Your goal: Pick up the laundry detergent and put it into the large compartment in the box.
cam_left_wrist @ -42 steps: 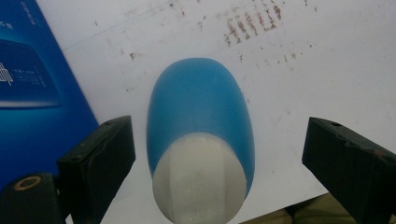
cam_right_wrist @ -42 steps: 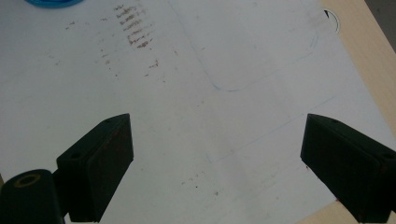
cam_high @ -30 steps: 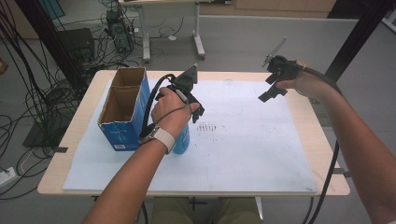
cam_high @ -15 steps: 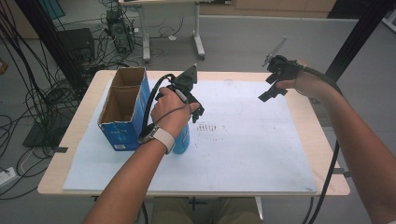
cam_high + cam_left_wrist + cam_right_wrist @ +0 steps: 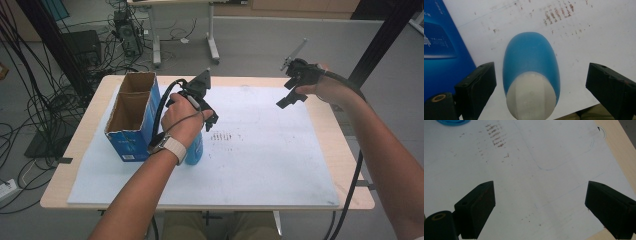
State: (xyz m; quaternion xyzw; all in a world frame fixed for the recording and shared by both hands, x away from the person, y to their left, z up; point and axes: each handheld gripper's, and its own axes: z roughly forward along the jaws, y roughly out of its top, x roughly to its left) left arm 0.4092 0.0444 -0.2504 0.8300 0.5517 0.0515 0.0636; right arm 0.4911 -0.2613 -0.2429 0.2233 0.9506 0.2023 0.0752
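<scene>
Little has been altered over the last second: the left gripper (image 5: 534, 82) is still held directly above the blue bottle (image 5: 531, 75), and in the high view neither forearm has been shifted. The bottle is stood upright on the white sheet (image 5: 260, 165), just beside the open blue carton (image 5: 131, 120), with its pale cap seen between the jaws in the left gripper view. Those jaws are spread wide to either side of the bottle, and no contact with it is made by either pad (a gap of bare sheet is visible on both sides). The right gripper (image 5: 290, 92) is kept raised over the far right part of the sheet, well apart from the bottle, its jaws likewise wide apart and nothing between them. The stillness is best read as a pause before a grasp; the bottle is judged not yet taken.
</scene>
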